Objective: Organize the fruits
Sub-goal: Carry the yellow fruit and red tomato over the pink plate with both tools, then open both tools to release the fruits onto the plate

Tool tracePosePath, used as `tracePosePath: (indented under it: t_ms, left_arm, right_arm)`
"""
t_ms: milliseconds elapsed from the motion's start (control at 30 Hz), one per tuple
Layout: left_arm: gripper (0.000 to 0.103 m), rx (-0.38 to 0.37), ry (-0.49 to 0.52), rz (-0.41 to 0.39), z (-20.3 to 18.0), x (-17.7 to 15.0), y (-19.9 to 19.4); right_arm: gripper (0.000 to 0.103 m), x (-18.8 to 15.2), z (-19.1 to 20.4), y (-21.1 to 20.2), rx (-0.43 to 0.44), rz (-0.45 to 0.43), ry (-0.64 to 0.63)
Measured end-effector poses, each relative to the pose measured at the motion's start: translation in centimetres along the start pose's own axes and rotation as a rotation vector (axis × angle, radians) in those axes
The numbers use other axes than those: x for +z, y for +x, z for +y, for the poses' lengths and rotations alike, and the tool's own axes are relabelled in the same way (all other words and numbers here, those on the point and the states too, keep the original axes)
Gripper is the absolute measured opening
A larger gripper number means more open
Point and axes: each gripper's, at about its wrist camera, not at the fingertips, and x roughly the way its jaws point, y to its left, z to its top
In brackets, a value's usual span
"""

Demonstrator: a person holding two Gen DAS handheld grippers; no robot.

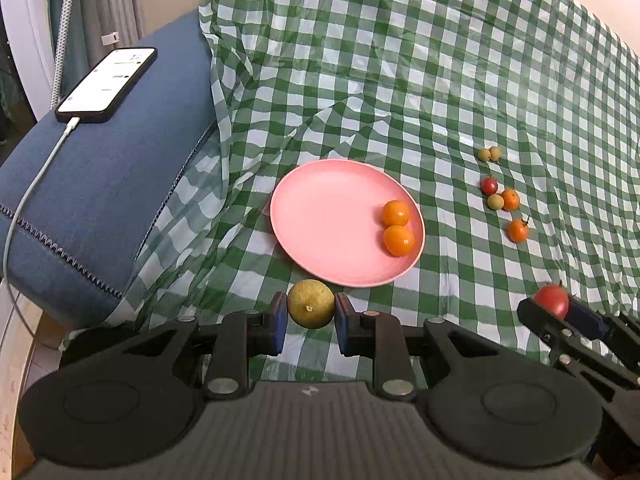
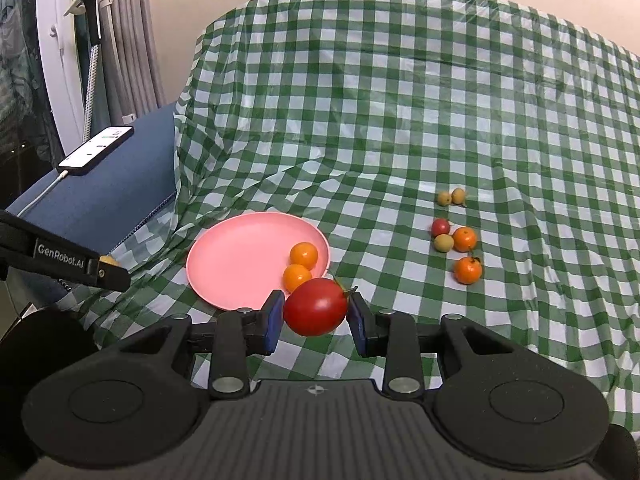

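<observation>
Left hand-held gripper point(image 1: 311, 310) is clenched on a yellow-green round fruit point(image 1: 311, 309), both blue pads pressing its sides, just in front of the near rim of the pink plate point(image 1: 320, 216). Right hand-held gripper point(image 2: 316, 312) grasps a red tomato point(image 2: 316, 307) between its pads, held at the plate's near right edge.

Plate contents: two oranges point(image 1: 397, 226), touching each other, at the right side of the plate.

Loose fruit on the green checked cloth point(image 1: 400, 80), right of the plate:
- two small yellowish fruits point(image 1: 489, 154), side by side, farthest back;
- a small red fruit point(image 1: 489, 185), a pale green fruit point(image 1: 495, 201) and a small orange point(image 1: 511, 199), clustered together;
- a second small orange point(image 1: 518, 230), nearest, apparently with a stem attached.

Left of the cloth, a phone point(image 1: 106, 85) with its screen lit lies on a blue cushion point(image 1: 100, 200), a white cable point(image 1: 28, 196) plugged into its near end.
</observation>
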Motion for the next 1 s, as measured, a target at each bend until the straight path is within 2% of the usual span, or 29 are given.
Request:
tracePosePath:
  t_ms: [400,700,1000]
  left_arm:
    - [0.027,0.007,-0.009,0.016,-0.1,3.6,4.7]
    - [0.027,0.021,0.010,0.055,-0.5,6.2,10.7]
    - [0.027,0.033,0.052,0.106,-1.0,7.1,15.5]
  right_arm:
    - [0.036,1.8,1.0,5.3,0.028,0.037,-0.025]
    - [0.036,2.2,2.3,10.7,0.041,0.093,-0.057]
    - [0.036,2.3,3.1,16.0,0.059,0.161,-0.060]
